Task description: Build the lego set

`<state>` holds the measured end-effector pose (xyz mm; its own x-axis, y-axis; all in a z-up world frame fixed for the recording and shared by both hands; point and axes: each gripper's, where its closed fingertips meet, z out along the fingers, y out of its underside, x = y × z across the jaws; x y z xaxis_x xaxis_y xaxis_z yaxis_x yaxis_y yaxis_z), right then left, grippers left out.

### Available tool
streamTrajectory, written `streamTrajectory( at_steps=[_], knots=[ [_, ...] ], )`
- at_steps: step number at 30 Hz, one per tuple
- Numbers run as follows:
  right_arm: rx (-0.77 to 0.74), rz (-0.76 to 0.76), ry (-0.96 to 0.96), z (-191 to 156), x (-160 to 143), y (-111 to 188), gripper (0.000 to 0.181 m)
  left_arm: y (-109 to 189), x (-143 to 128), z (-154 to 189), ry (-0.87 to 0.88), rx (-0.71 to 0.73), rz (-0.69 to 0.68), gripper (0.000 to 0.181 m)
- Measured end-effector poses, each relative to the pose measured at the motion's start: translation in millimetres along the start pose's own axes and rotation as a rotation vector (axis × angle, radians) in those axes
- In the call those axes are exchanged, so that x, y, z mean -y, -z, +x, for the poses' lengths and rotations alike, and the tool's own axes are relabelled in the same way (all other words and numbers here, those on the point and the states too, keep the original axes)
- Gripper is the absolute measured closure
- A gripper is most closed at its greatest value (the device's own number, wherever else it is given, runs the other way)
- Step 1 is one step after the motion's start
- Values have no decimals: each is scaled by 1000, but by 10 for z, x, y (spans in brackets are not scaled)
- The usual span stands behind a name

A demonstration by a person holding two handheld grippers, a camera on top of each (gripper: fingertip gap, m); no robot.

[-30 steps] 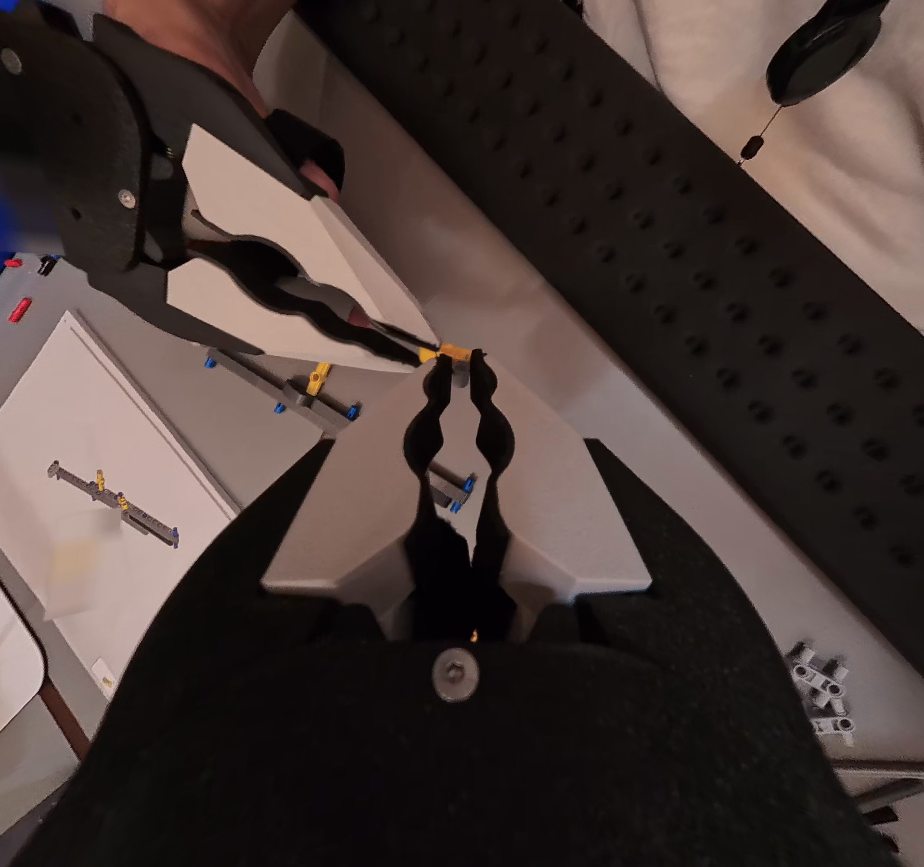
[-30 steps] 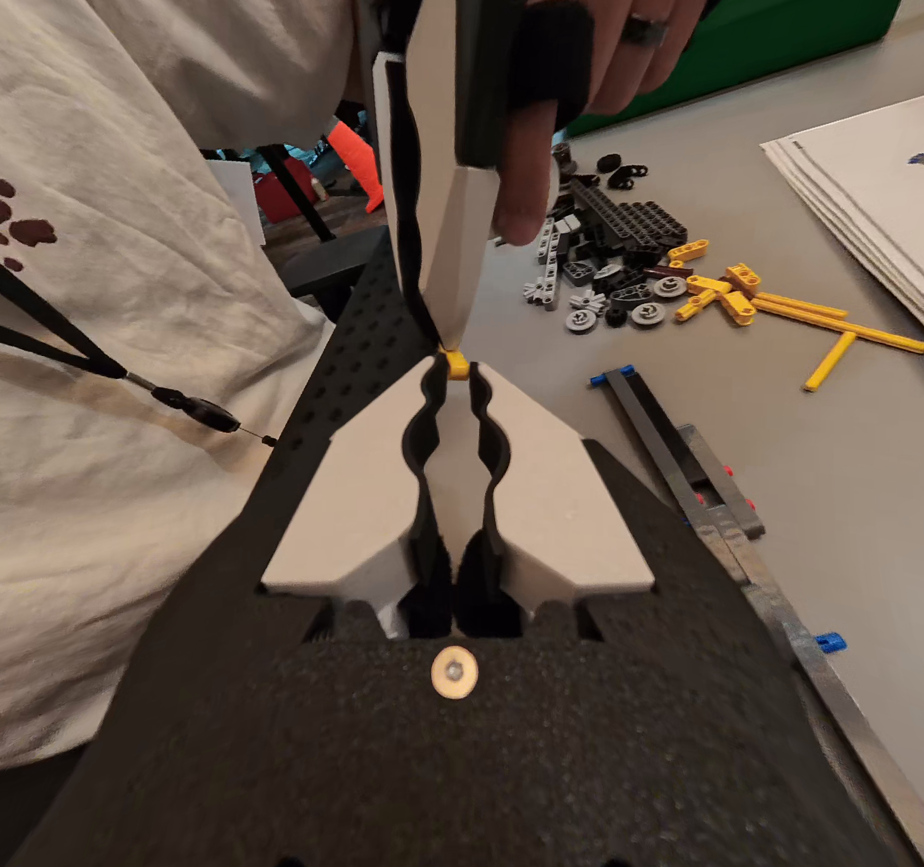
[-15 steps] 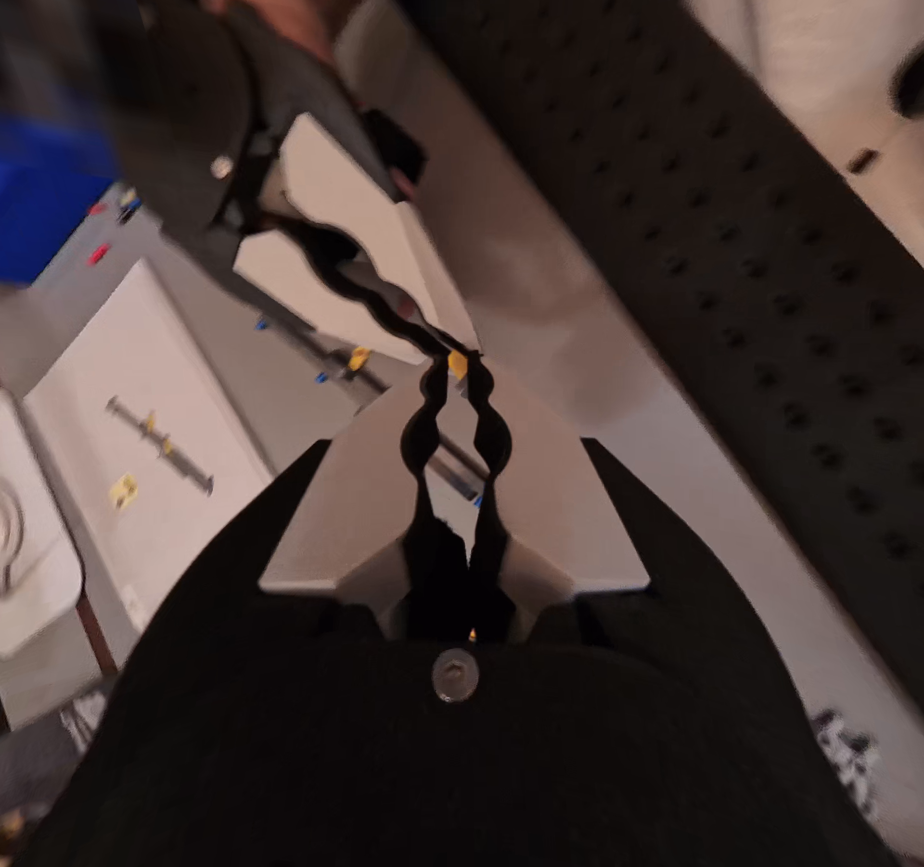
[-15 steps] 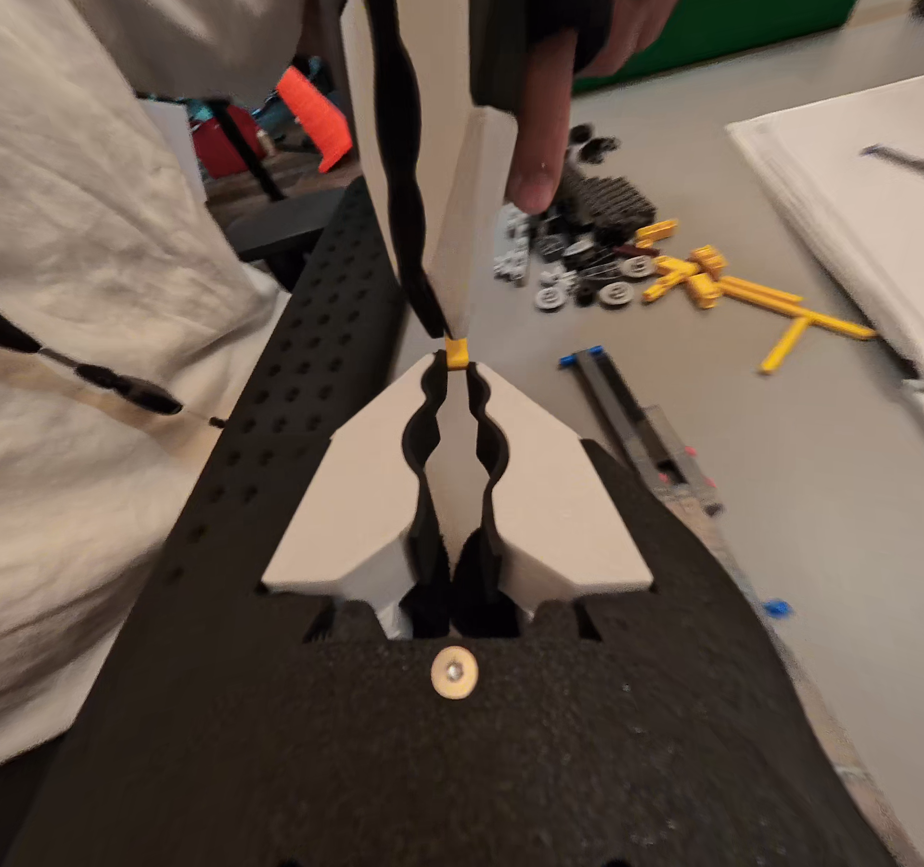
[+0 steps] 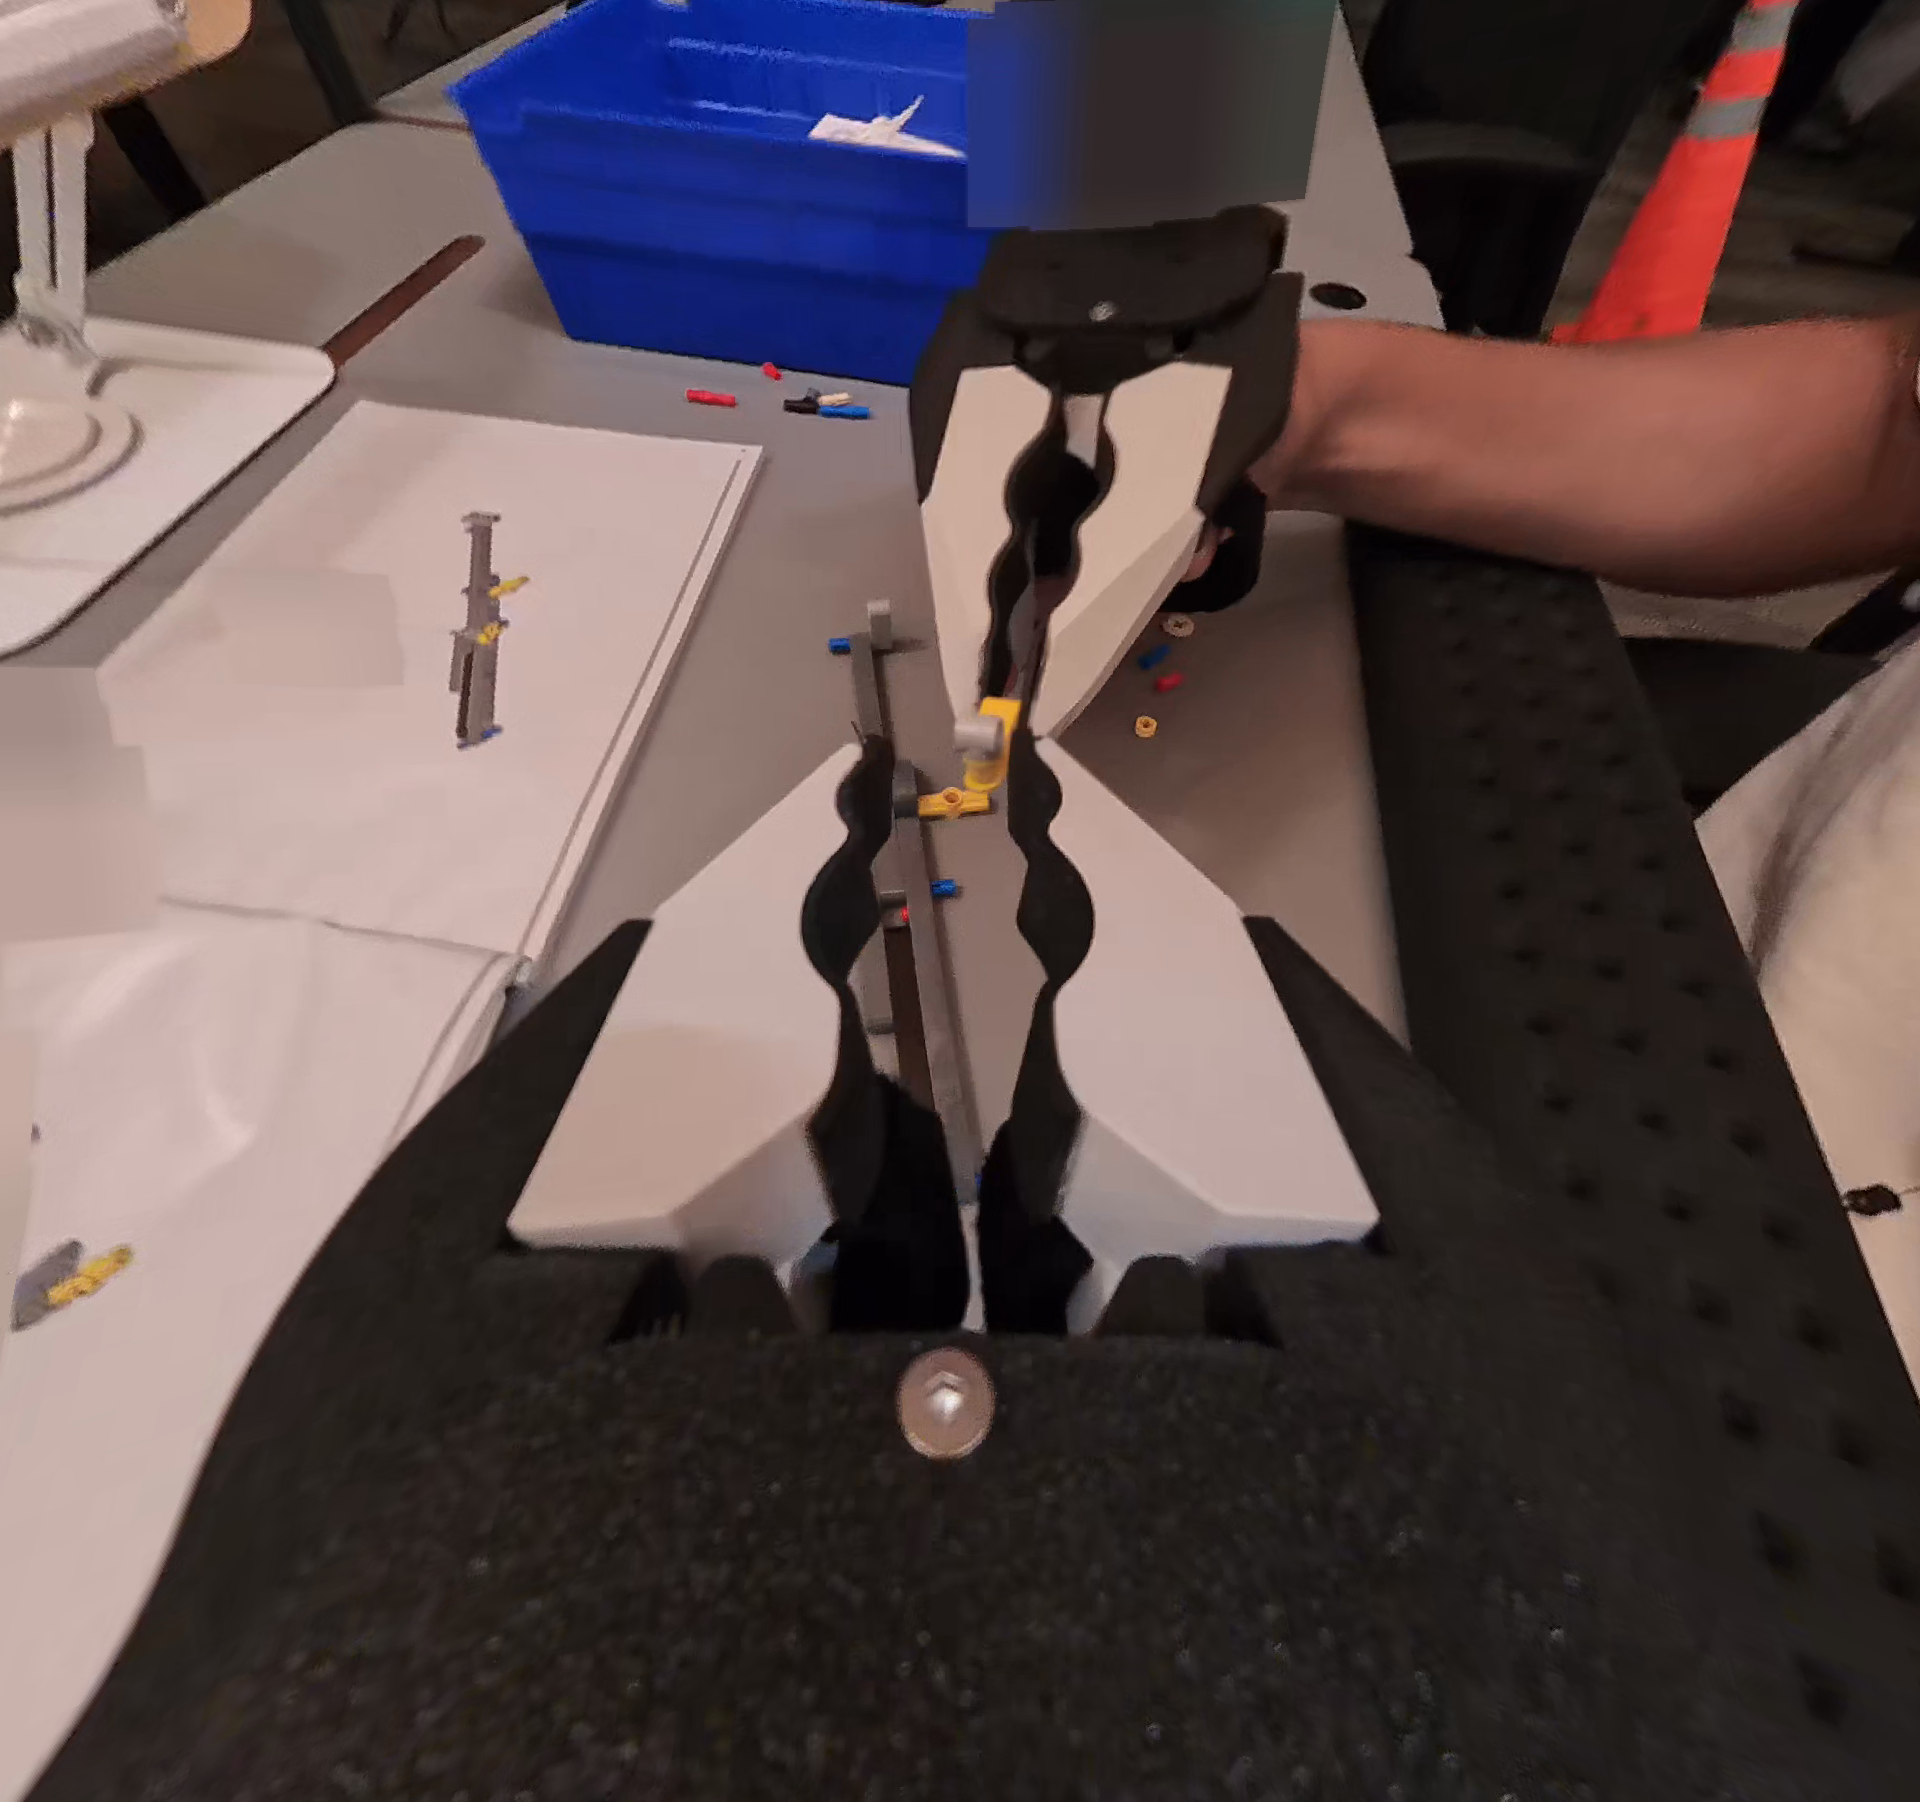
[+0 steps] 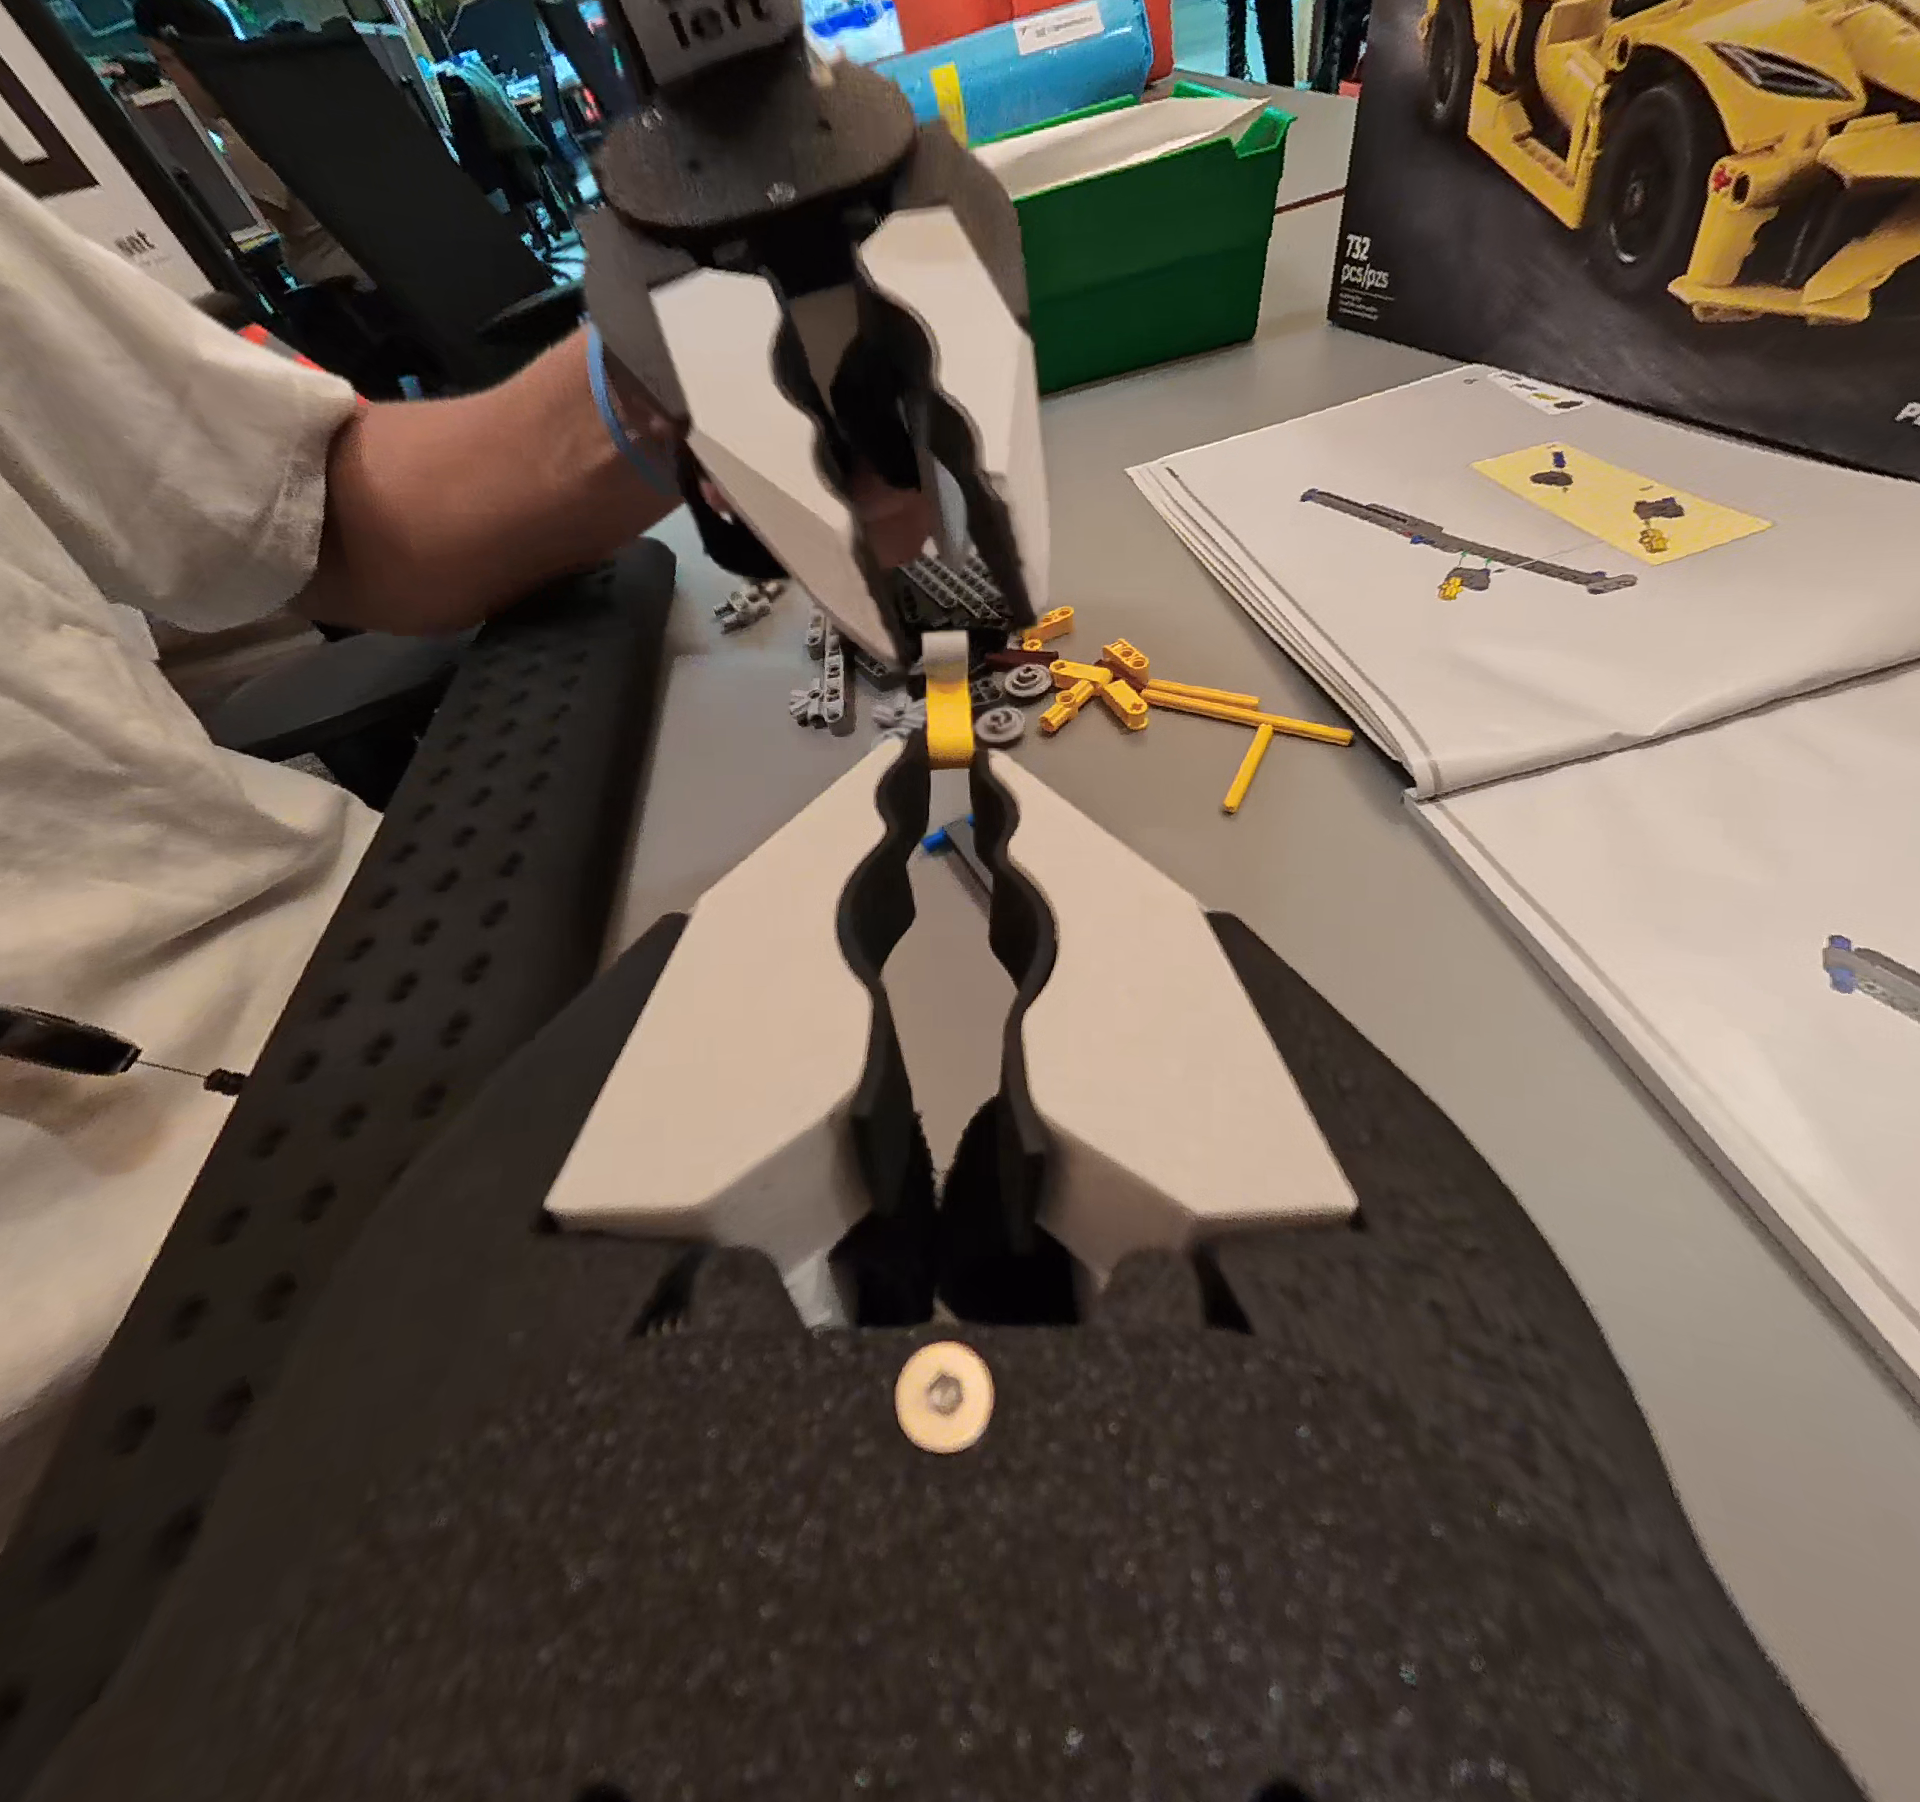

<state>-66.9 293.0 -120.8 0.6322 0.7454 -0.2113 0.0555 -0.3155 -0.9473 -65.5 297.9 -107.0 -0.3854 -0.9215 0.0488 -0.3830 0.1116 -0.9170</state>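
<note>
**Two tongs meet at one yellow piece**

Two views show a grey table (image 5: 790, 526), with a black perforated board (image 5: 1610, 921) along its near edge. At the back stand the set's box (image 6: 1662, 142), which pictures a yellow car, a blue bin (image 5: 727, 194) and a green bin (image 6: 1143, 266). An open booklet (image 6: 1507, 630) lies flat beside the work area.

The right gripper (image 6: 945, 760) is pinched narrow on a yellow piece (image 6: 948, 713), which it holds above the table. A small grey part (image 6: 943, 656) sits on the far end of that piece. The left gripper (image 5: 943, 755) faces it tip to tip. Its jaws stand a little apart, and the yellow piece is just beside its right finger rather than clamped between both.

Below the tips, a long grey beam (image 5: 914, 879) with blue pins and a yellow connector lies on the table. A pile of loose grey, black and yellow parts (image 6: 1101, 682) sits farther off. A few tiny pins (image 5: 821, 402) lie near the blue bin.
</note>
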Motion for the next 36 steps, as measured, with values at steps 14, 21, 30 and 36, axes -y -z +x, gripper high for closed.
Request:
streamTrajectory(
  at_steps=[14, 21, 30, 36],
  knots=[
    [20, 37, -25, -41, 53, -35, 174, -34, -5, 82, 205, -101, 116, 174],
    [53, 21, -49, -93, 14, -79, 174, -19, 36, 128, 250, -154, 162, 175],
    [77, 18, -63, -117, 20, -51, 174, -44, -10, 150, 138, -106, 130, 171],
    [85, 33, -78, -122, 52, -31, 174, -28, -4, 137, 149, -110, 133, 171]
  ],
)
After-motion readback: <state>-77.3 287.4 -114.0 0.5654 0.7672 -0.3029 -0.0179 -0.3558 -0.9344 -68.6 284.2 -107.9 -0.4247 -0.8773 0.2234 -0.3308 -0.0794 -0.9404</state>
